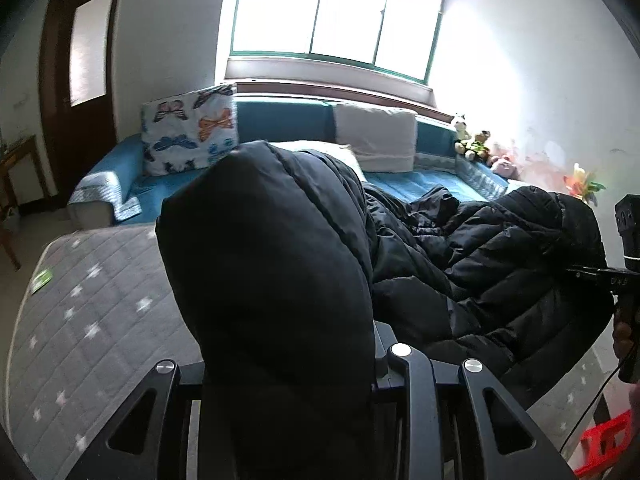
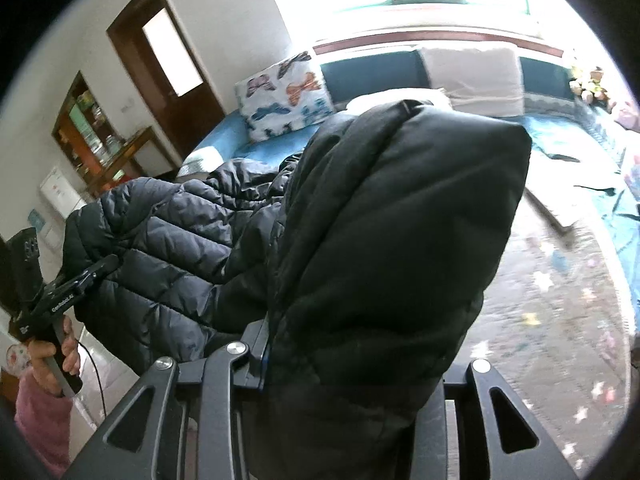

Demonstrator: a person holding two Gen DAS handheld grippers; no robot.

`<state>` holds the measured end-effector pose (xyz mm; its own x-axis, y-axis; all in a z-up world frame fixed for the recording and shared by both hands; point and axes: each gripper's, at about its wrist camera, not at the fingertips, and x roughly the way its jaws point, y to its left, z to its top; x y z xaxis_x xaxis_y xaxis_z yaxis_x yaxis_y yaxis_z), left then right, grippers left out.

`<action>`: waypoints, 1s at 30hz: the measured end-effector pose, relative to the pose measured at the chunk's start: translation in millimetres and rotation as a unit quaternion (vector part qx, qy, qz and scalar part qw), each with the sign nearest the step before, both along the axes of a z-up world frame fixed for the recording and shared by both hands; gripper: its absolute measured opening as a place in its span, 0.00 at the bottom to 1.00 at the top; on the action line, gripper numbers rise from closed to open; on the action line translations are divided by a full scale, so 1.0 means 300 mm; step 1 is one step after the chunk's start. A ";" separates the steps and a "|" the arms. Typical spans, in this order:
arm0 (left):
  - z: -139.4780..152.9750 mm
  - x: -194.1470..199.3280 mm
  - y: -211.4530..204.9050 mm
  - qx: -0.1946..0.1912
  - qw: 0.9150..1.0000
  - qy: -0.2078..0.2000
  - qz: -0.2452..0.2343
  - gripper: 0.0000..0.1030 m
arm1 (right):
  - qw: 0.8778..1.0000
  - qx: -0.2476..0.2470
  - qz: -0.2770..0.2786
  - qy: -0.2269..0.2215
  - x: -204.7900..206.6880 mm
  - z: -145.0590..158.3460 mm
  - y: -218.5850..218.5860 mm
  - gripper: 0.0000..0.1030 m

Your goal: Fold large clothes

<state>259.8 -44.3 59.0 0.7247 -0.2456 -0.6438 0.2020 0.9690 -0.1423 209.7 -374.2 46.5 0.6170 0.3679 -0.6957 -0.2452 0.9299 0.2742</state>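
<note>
Left wrist view: the left tool (image 1: 288, 360) is clamped on a thick fold of the black puffer jacket (image 1: 460, 264), and the bunched cloth rises between its jaws and hides the fingertips. From that fold the jacket stretches across to the right edge of the picture, where the right tool (image 1: 592, 272) pinches another part of it. The jacket hangs between the two tools above the grey quilted mattress (image 1: 92, 312), which is patterned with small pale stars; whether its lower folds touch the mattress I cannot tell. Behind it stands a blue sofa (image 1: 120, 168) with a butterfly cushion (image 1: 192, 132), a white cushion (image 1: 376, 136) and soft toys (image 1: 476, 144) on its right end, under a bright window (image 1: 340, 12). A brown door (image 1: 76, 92) is at the left, and something red (image 1: 608, 444) shows at the lower right. Right wrist view: the right tool (image 2: 352, 364) grips a padded bulge of the jacket (image 2: 168, 240), which again covers the fingertips. At the left the left tool (image 2: 100, 268) bites the quilted cloth, held by a hand (image 2: 52, 356) with a pink sleeve (image 2: 42, 420) below it. A wooden shelf (image 2: 92, 132) stands beside the door (image 2: 168, 64).
</note>
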 end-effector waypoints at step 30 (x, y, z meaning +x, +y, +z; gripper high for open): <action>-0.217 0.117 -0.117 0.031 0.996 0.062 0.060 1.00 | 0.979 -0.066 -0.190 0.028 -0.060 -0.178 -0.346 0.93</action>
<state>294.9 -79.3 -6.0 0.6604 -0.1198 -0.7413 0.0695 0.9927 -0.0985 191.8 -478.1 -6.9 0.6514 0.0230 -0.7584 0.1380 0.9793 0.1483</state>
